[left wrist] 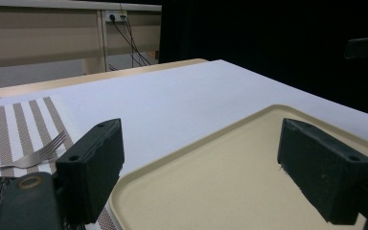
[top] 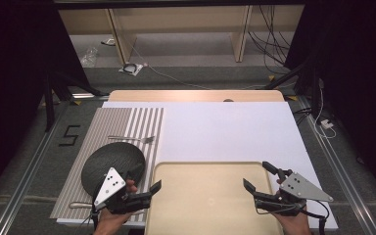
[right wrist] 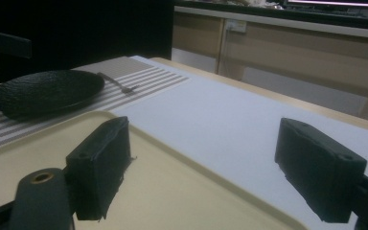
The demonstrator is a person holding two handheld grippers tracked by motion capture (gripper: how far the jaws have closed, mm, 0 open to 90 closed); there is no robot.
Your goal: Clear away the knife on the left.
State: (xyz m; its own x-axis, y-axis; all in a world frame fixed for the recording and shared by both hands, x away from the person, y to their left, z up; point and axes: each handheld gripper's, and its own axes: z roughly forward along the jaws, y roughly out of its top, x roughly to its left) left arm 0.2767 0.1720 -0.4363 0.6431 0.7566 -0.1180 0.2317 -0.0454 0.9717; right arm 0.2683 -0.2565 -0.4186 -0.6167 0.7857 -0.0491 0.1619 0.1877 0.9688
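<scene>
Left tool is hovering at the near left corner of the cream tray, jaws spread wide with nothing between them; in the left gripper view one jaw is hanging outside the tray's rim and the other over its bare floor. Right tool is hovering over the tray's near right part, jaws likewise spread and pinching nothing; in the right gripper view the tray's rim is running between the two jaws. The tray is lying flat at the near edge of the white surface, just beside the striped placemat on its left. A black plate is sitting on the placemat, near the left tool. A fork is lying on the mat just beyond the plate.
</scene>
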